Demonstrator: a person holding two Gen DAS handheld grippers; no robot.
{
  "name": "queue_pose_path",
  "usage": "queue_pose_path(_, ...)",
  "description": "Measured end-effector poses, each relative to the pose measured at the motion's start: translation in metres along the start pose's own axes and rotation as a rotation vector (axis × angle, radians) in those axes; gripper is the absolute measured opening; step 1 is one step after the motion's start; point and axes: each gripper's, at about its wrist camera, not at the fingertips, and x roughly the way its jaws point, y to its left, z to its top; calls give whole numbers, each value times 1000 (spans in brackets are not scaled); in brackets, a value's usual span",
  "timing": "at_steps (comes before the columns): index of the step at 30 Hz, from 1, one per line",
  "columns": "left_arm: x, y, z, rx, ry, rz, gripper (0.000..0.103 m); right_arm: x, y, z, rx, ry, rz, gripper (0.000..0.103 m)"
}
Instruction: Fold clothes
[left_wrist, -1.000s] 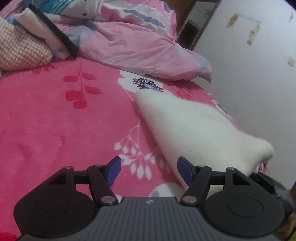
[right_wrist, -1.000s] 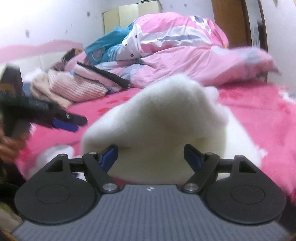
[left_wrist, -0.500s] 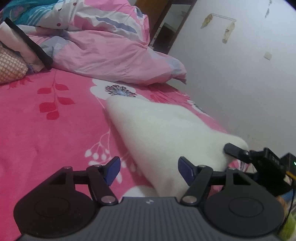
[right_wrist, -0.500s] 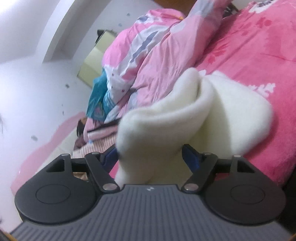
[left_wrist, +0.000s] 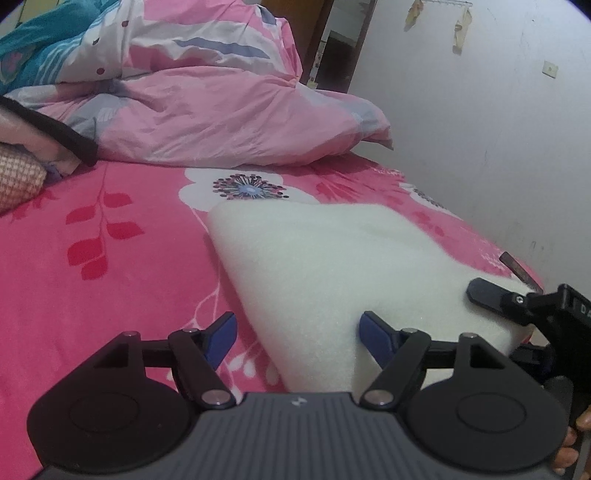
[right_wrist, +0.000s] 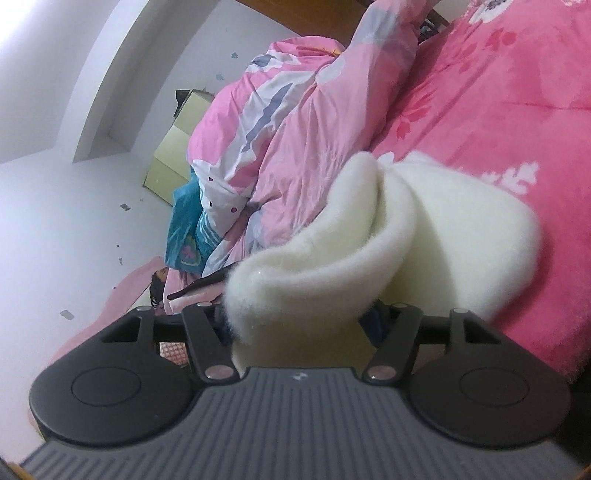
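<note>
A white fleece garment (left_wrist: 332, 258) lies folded on the pink flowered bed sheet (left_wrist: 110, 277). My left gripper (left_wrist: 297, 332) hovers low over its near edge, jaws opening, pads touching nothing. In the right wrist view, a thick rolled fold of the same fleece (right_wrist: 303, 273) fills the gap of my right gripper (right_wrist: 295, 321). Its jaws are closing on it and the fold stands up off the bed. From the left wrist view, one of the right gripper's fingers (left_wrist: 484, 293) lies against the garment's right corner.
A crumpled pink quilt (left_wrist: 207, 110) is heaped at the far end of the bed, with a checked cloth (left_wrist: 18, 181) and a black strap (left_wrist: 62, 136) at the left. A white wall (left_wrist: 480, 110) runs along the bed's right side. A hand (left_wrist: 569, 454) shows at bottom right.
The left gripper has swung right and slightly up, bringing the right gripper into view. The right gripper has rolled strongly and narrowed onto the fleece fold.
</note>
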Motion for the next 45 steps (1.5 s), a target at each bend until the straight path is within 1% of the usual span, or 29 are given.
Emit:
queue_pose_path(2, 1, -1, 3, 4, -11, 7, 75, 4, 1, 2, -5, -4, -14, 63)
queue_pose_path(6, 9, -4, 14, 25, -23, 40, 73, 12, -5, 6, 40, -18, -44, 63)
queue_pose_path(10, 22, -7, 22, 49, -25, 76, 73, 16, -13, 9, 94, -32, -24, 63)
queue_pose_path(13, 30, -9, 25, 47, -18, 80, 73, 19, -17, 12, 115, -45, -13, 60)
queue_pose_path(14, 33, -10, 26, 46, -16, 81, 73, 19, -17, 13, 114, -48, -10, 55)
queue_pose_path(15, 34, -11, 27, 46, -14, 81, 73, 19, -16, 14, 102, -51, -11, 50)
queue_pose_path(16, 36, -12, 27, 46, -12, 82, 73, 19, -12, 15, 69, -54, -20, 47)
queue_pose_path(18, 39, -14, 28, 45, -8, 83, 73, 20, -5, 18, 2, -59, -41, 36)
queue_pose_path(21, 44, -16, 29, 42, -3, 86, 73, 22, 4, 20, -86, -64, -61, 30)
queue_pose_path(26, 48, -22, 32, 55, -1, 90, 73, 25, 16, 25, -199, -73, -64, 27)
queue_pose_path(29, 51, -25, 34, 59, -3, 93, 73, 29, 23, 33, -260, -76, -50, 27)
queue_pose_path(33, 54, -31, 35, 59, -6, 95, 72, 29, 24, 42, -297, -76, -37, 26)
queue_pose_path(35, 56, -35, 34, 70, -5, 97, 72, 26, 14, 42, -275, -72, -44, 26)
queue_pose_path(40, 61, -45, 32, 115, -12, 114, 73, 21, -18, 39, -157, -50, -49, 25)
queue_pose_path(43, 63, -49, 34, 132, -13, 120, 74, 21, -24, 39, -122, -52, -19, 25)
queue_pose_path(45, 63, -50, 38, 132, -15, 113, 74, 20, -20, 44, -120, -65, 21, 25)
